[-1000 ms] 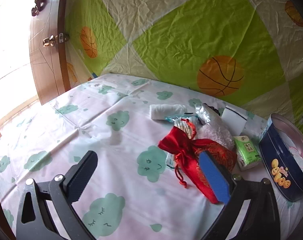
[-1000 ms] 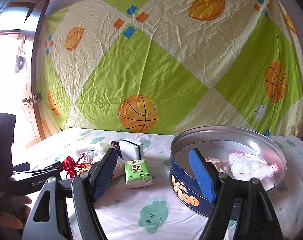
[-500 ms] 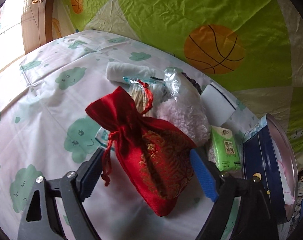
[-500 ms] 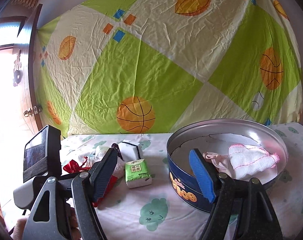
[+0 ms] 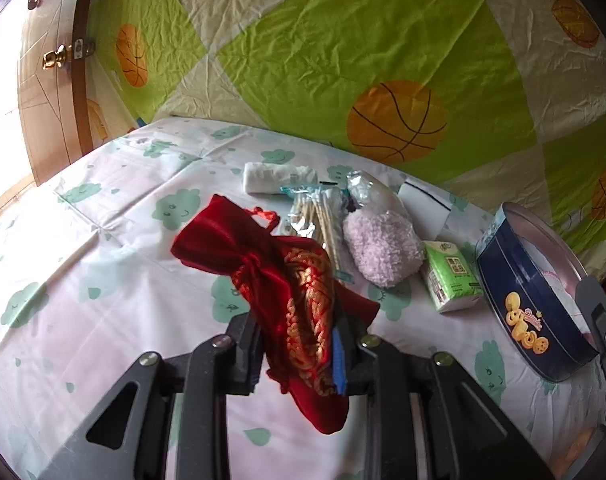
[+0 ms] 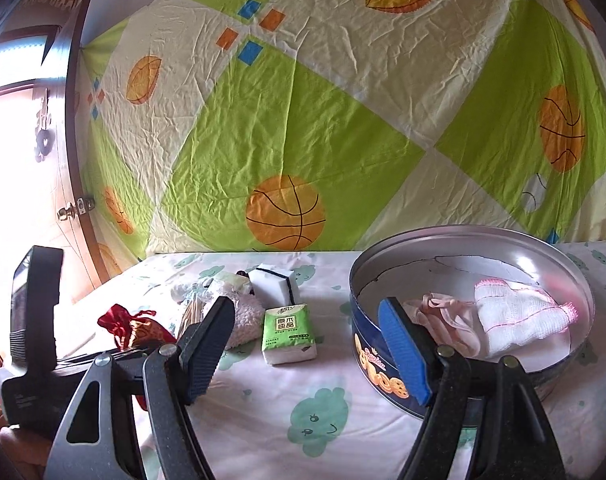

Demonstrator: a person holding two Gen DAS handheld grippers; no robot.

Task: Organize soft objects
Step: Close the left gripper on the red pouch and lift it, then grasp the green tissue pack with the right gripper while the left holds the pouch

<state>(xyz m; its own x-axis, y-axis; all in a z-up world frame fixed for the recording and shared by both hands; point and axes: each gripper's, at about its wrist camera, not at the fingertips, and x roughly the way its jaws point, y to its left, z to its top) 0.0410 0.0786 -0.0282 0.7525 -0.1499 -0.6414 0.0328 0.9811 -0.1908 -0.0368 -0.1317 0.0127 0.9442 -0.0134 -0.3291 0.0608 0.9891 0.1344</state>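
Left tongs (image 5: 297, 354): pinching the red drawstring pouch (image 5: 287, 292) across its embroidered body, lifted just above the table (image 5: 103, 300).
Right tongs (image 6: 307, 350): spread wide, holding nothing, near the cookie tin (image 6: 387, 376).
Pouch handling: probably light, limp, slippery satin; best gripped mid-body or at the gathered neck, not the cord.
Pouches: one.
Tins: one, open, blue, at the right.
Cloths in tin: two, a pink-edged gauze cloth (image 6: 519, 316) and a pale pink fabric (image 6: 443, 318).
Tissue packs (image 5: 449, 276): one.
Cotton swab bags (image 5: 321, 216): one.
Fluffy lilac bundles (image 5: 383, 246): one.
Rolled white cloths (image 5: 277, 176): one.
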